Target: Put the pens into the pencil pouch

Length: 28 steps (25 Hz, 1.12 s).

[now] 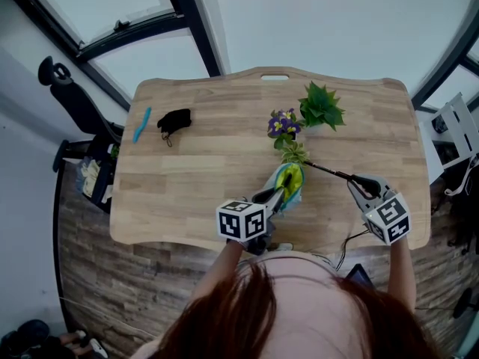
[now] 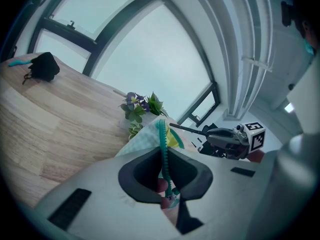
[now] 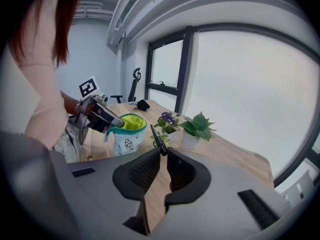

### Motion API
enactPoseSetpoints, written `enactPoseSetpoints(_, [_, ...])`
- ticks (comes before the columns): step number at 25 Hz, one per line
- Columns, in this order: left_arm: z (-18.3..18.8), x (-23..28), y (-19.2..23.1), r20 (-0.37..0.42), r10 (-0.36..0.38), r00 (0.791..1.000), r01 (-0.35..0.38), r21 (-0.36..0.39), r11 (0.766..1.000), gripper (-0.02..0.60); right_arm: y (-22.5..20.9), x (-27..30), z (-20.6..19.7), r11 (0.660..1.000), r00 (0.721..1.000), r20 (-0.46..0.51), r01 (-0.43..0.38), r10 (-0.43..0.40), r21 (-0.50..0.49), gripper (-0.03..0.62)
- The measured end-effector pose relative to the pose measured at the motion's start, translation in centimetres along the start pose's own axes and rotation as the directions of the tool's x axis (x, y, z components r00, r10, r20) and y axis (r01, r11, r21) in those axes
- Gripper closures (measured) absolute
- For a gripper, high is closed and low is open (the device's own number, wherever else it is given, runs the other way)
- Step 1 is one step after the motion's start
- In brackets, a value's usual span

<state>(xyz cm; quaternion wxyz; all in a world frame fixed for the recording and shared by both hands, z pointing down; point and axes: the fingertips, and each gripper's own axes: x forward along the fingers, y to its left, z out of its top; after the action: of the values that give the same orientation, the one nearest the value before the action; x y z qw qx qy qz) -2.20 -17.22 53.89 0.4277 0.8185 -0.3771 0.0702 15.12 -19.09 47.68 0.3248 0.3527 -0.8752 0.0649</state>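
Left gripper (image 2: 165, 159) pinching pouch (image 2: 141, 142) zipper (image 2: 161, 133) shows only in its view

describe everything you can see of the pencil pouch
The small pale checked fabric pencil pouch, with a teal zipper and trim, yellow-green lining and a little printed figure on its side, stands upright near the front edge of the light wooden table. Its mouth gapes open. The left gripper is shut on its zipper edge. The thin black pen, held in the right gripper, points at it, tip not yet inside.
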Motion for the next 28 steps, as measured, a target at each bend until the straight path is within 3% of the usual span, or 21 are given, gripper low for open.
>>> enactPoseSetpoints(8, [0.0, 0.0, 0.0, 0.003, -0.005, 1.000, 0.005, -0.003, 1.000, 0.563, 1.7, -1.2, 2.7, 0.998, 0.997, 0.062, -0.045, 0.047, -0.048, 0.557])
enactPoseSetpoints(15, [-0.2, 0.0, 0.0, 0.006, -0.007, 1.000, 0.007, -0.003, 1.000, 0.563, 3.2, -1.4, 3.4, 0.984, 0.997, 0.001, -0.080, 0.081, -0.159, 0.557])
enactPoseSetpoints(28, [-0.4, -0.2, -0.2, 0.003, -0.005, 1.000, 0.005, 0.006, 1.000, 0.563, 5.6, 0.7, 4.8, 0.903, 0.980, -0.127, -0.189, 0.151, -0.386, 0.557])
